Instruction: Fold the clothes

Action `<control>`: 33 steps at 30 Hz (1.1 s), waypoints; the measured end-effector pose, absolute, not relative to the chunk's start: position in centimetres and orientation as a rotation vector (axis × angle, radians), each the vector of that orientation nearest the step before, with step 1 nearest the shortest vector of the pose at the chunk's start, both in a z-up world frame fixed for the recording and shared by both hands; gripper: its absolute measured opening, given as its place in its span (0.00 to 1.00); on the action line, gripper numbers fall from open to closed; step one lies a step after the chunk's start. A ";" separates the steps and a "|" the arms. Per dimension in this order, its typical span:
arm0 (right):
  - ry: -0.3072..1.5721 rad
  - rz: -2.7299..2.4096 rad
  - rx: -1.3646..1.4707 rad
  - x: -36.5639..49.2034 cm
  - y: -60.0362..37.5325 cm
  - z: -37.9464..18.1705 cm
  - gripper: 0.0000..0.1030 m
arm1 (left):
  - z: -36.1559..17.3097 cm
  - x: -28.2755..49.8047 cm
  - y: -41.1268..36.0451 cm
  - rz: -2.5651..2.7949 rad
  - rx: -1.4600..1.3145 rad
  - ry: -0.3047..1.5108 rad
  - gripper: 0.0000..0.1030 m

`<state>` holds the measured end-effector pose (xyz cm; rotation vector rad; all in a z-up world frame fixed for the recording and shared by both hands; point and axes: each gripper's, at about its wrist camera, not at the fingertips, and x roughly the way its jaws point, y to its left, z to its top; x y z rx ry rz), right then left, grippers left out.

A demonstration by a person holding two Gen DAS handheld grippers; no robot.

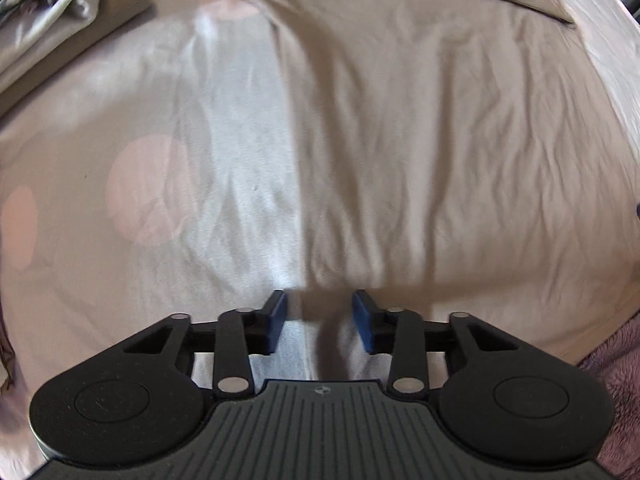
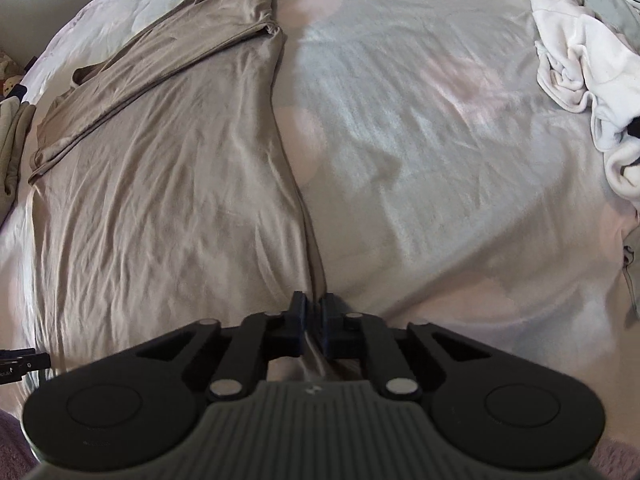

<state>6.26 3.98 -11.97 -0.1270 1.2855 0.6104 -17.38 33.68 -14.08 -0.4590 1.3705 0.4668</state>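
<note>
A beige long-sleeved garment (image 2: 168,184) lies flat on the bed, one sleeve folded across its top. My right gripper (image 2: 314,312) is shut on the garment's near right hem corner. In the left wrist view the same beige garment (image 1: 432,152) fills the right half. My left gripper (image 1: 320,312) is open, with its blue pads on either side of the garment's near left hem corner, not closed on it.
The bed sheet (image 2: 440,140) is pale with pink dots. A crumpled white garment (image 2: 580,56) lies at the far right. A folded greenish cloth (image 2: 12,144) lies at the left edge. A pillow or folded cloth (image 1: 60,8) sits far left. A purple fuzzy blanket (image 1: 616,368) lies at the near edge.
</note>
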 end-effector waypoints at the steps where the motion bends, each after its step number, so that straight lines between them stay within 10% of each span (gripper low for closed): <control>1: 1.267 0.621 -0.111 6.2 3.8 -11.7 0.06 | -14.0 -17.6 33.7 0.464 -0.471 1.355 0.13; 13: 1.021 0.669 0.224 7.1 0.7 -9.3 0.05 | -10.2 -23.7 38.5 0.556 -0.804 0.822 0.01; 33: 1.053 0.539 0.383 10.3 0.8 -12.5 0.28 | -11.1 -22.1 40.1 0.642 -0.823 0.708 0.15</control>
